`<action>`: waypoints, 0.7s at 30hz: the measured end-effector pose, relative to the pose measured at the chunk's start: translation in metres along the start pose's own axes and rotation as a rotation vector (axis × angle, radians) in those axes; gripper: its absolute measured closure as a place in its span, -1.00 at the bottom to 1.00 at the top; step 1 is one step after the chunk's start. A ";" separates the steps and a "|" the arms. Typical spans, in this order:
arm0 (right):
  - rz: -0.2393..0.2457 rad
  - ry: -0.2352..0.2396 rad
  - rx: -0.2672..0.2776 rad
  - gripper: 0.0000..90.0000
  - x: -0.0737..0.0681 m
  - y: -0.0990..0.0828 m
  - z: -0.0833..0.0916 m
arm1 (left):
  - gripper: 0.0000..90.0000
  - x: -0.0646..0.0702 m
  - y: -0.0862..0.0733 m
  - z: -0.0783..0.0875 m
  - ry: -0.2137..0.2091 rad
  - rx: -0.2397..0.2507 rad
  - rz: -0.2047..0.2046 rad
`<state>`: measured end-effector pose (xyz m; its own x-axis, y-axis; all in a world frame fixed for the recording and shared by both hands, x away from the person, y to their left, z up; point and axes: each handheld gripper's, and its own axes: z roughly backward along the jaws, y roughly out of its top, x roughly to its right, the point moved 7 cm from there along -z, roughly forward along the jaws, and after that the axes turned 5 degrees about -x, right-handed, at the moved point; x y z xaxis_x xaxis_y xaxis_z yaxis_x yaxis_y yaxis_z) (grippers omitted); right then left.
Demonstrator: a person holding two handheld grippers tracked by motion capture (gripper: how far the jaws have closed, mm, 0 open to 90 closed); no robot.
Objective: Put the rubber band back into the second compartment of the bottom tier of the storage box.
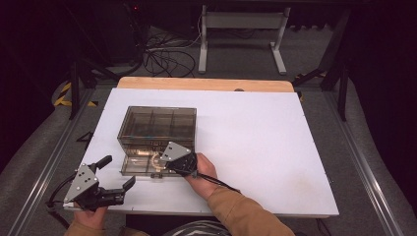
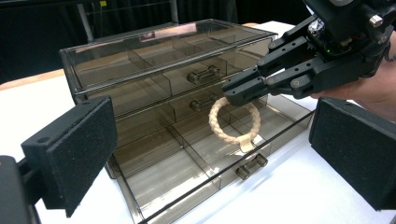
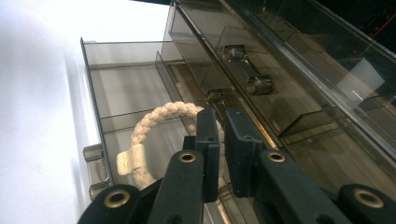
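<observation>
Your right gripper (image 2: 233,93), jaws pinched on the braided ring (image 2: 234,122), hangs it over the open bottom drawer (image 2: 196,172) near the table's (image 1: 275,147) front-left corner; release and drawer closing remain. Your left gripper (image 1: 118,172) waits wide open, empty.

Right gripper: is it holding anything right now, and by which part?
Yes. The right gripper is shut on the braided rope ring, pinching its upper arc, so the ring hangs over the open bottom drawer. The left gripper stands open, holding nothing.
</observation>
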<state>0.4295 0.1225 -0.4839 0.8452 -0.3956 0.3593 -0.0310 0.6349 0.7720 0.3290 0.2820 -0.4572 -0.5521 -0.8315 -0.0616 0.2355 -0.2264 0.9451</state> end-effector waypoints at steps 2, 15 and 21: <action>0.003 -0.001 -0.001 0.88 -0.001 0.000 -0.001 | -0.96 0.000 0.000 0.000 0.000 0.002 0.000; 0.004 0.038 -0.006 0.87 -0.008 -0.001 -0.004 | -0.96 0.000 0.000 -0.001 -0.002 -0.002 -0.002; -0.006 0.058 -0.015 0.86 -0.009 -0.002 -0.007 | -0.96 0.000 0.000 -0.001 -0.003 -0.003 -0.002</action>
<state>0.4255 0.1293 -0.4923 0.8751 -0.3602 0.3232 -0.0184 0.6425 0.7660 0.3297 0.2819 -0.4575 -0.5547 -0.8298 -0.0621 0.2371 -0.2291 0.9441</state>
